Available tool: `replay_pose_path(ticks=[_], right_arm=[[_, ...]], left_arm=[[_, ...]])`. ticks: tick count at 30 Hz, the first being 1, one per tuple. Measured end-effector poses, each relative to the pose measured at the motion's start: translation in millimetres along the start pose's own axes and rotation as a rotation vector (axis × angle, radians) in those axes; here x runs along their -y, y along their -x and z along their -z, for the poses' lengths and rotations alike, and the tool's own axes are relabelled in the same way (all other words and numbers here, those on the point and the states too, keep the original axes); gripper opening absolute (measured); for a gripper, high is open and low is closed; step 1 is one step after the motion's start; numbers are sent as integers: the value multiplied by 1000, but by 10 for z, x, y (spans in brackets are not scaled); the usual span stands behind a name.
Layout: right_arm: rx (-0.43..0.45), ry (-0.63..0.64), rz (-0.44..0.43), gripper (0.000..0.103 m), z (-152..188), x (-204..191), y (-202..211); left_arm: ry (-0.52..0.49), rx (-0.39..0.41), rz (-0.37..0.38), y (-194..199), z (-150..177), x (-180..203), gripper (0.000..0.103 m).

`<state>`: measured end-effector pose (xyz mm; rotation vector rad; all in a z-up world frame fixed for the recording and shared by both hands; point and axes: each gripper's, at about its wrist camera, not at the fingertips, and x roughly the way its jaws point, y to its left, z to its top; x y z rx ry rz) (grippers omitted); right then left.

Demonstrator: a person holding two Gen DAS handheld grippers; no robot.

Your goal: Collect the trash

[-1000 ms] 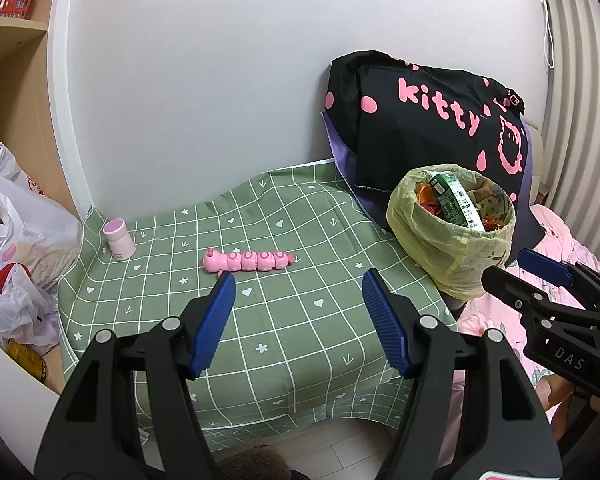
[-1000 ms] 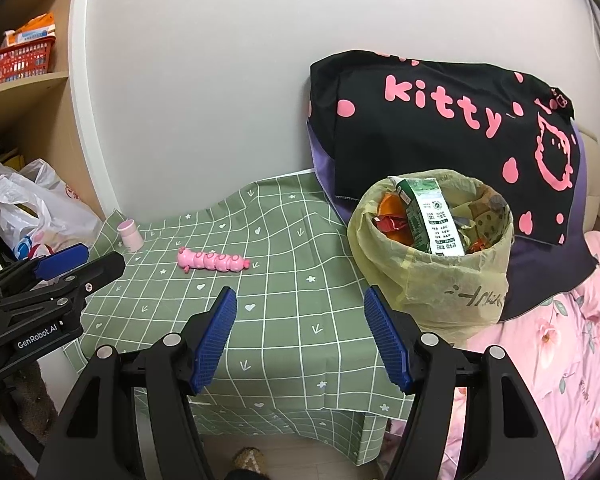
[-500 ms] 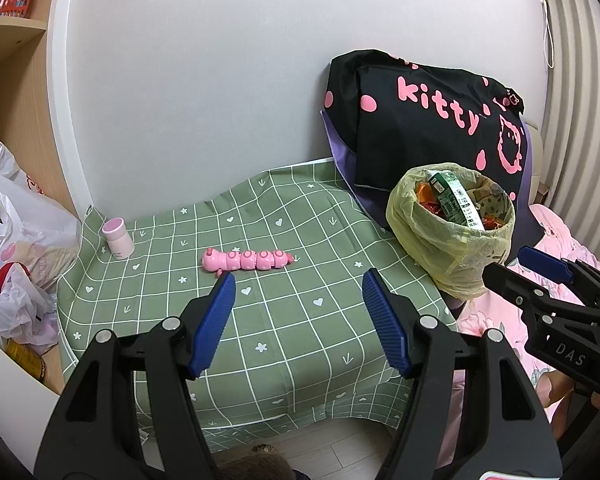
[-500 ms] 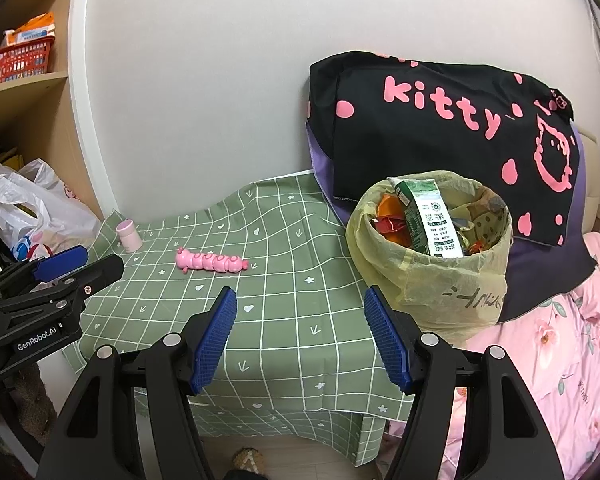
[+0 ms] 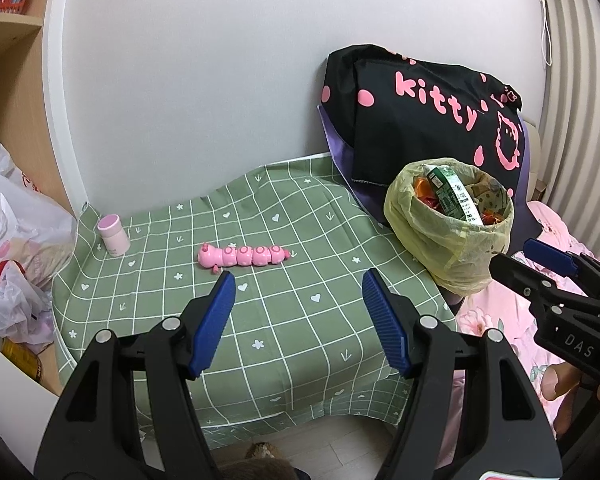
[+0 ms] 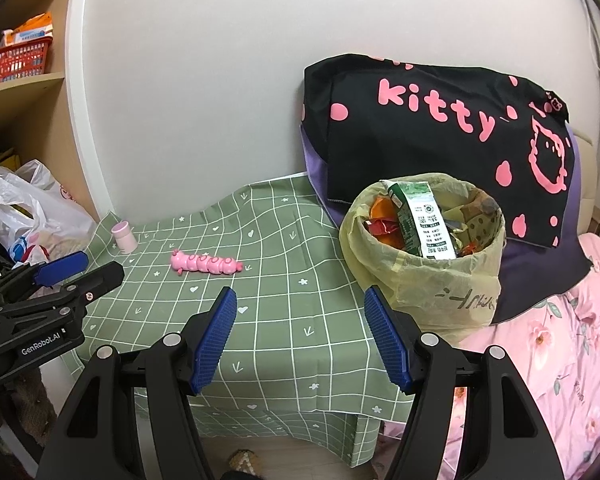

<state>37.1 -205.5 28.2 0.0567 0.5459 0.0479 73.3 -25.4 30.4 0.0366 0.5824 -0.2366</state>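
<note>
Seen from two wrist cameras over a small table draped in a green checked cloth [image 5: 300, 320]: left gripper [image 5: 298, 300] held above the near edge with blue-padded jaws spread wide and nothing between them; right gripper [image 6: 300, 320] likewise parted and empty, poised over the cloth's front right portion. Visible in each other's views too, the right tool at the far right of the left camera, the left tool at the far left of the right camera. At the table's right rear corner, a yellow trash bag [image 6: 420, 280] standing open, packed with wrappers and a green-and-white carton [image 6: 424, 220] poking upright above the rim. Directly behind it, leaning on the white wall, a black pillow [image 6: 440, 128] lettered "kitty" in pink. Toward the back of the cloth, a pink caterpillar toy [image 5: 244, 256] lying lengthwise, well apart from the bag. Near the left rear corner, a small pink-capped bottle [image 5: 113, 236] standing upright. Off the table's left side, white plastic bags [image 5: 16, 240] bunched below wooden shelving; to the right, pink floral bedding [image 6: 560, 340].
</note>
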Motion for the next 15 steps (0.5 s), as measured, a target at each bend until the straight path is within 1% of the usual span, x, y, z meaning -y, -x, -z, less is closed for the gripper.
replay_pose_path(ticks=[3, 7, 9, 12, 13, 15], right_arm=[[-1, 10, -1, 62, 0, -17, -11], [-5, 19, 4, 62, -7, -25, -83], [-13, 13, -3, 62, -12, -16, -154], [-37, 24, -47, 62, -40, -28, -391], [-46, 36, -58, 62, -51, -58, -476], [-72, 89, -99, 62, -72, -161, -773]], left_arm=[[14, -9, -1, -37, 13, -46, 63], [29, -11, -19, -88, 19, -136, 63], [55, -35, -23, -166, 19, -233, 63], [136, -108, -28, -405, 38, -505, 63], [168, -141, -61, -558, 51, -662, 63], [200, -164, -121, -756, 61, -862, 68]])
